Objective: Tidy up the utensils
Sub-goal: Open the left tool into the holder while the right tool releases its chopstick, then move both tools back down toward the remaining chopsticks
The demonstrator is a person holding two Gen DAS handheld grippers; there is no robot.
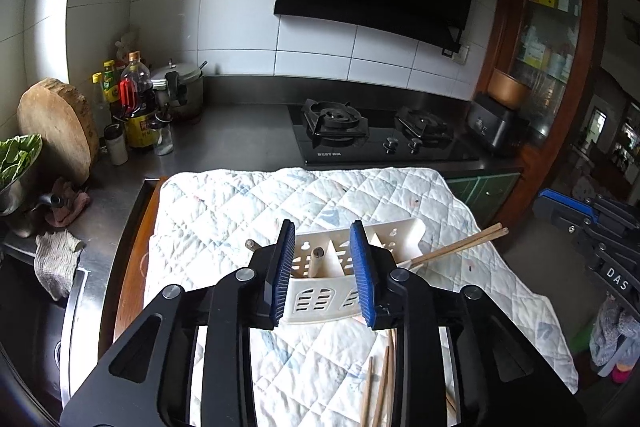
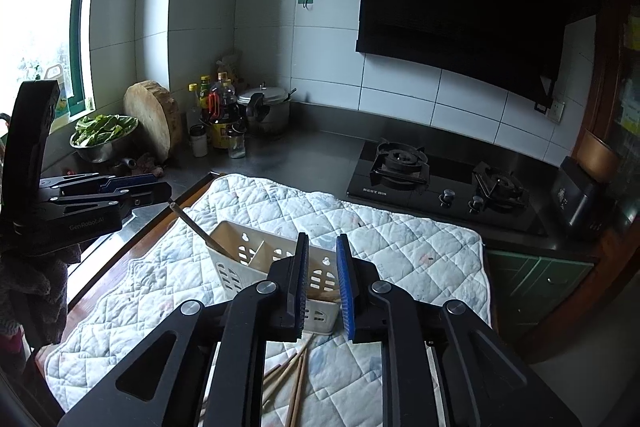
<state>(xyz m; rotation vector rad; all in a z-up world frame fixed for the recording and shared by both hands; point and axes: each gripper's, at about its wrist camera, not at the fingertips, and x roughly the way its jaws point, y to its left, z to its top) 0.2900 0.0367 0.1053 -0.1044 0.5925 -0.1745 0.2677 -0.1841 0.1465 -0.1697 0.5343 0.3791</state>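
Left wrist view puts your left gripper (image 1: 322, 269) over the white utensil caddy (image 1: 340, 279), jaws spread wide with nothing between the blue pads (image 1: 362, 271). The caddy sits on the quilted cloth (image 1: 240, 211), which covers a wooden board on the steel counter (image 1: 240, 135). A thick utensil handle (image 1: 316, 259) stands in the caddy's left compartment, and two chopsticks (image 1: 456, 247) lean out of its right end, tilted toward your right gripper (image 1: 592, 227) at the frame's edge. More loose chopsticks (image 1: 378, 391) lie on the cloth just below the caddy, partly hidden behind the gripper body.

Your right gripper (image 2: 322, 287) hovers above the caddy (image 2: 256, 259) from the other side, its jaws parted more narrowly and holding nothing. From here you see the handle (image 2: 196, 227) slanting out of the far compartment, and the loose chopsticks (image 2: 294, 375) fanned on the cloth (image 2: 400, 247) under the jaws. Only this view shows the bowl of greens (image 2: 104, 135) fully, by the window, and your left gripper (image 2: 136, 187) from the side.

Both views show the round chopping block (image 1: 56, 131), bottles (image 1: 136, 99), pressure cooker (image 1: 180, 87) and gas hob (image 1: 376, 135) behind.
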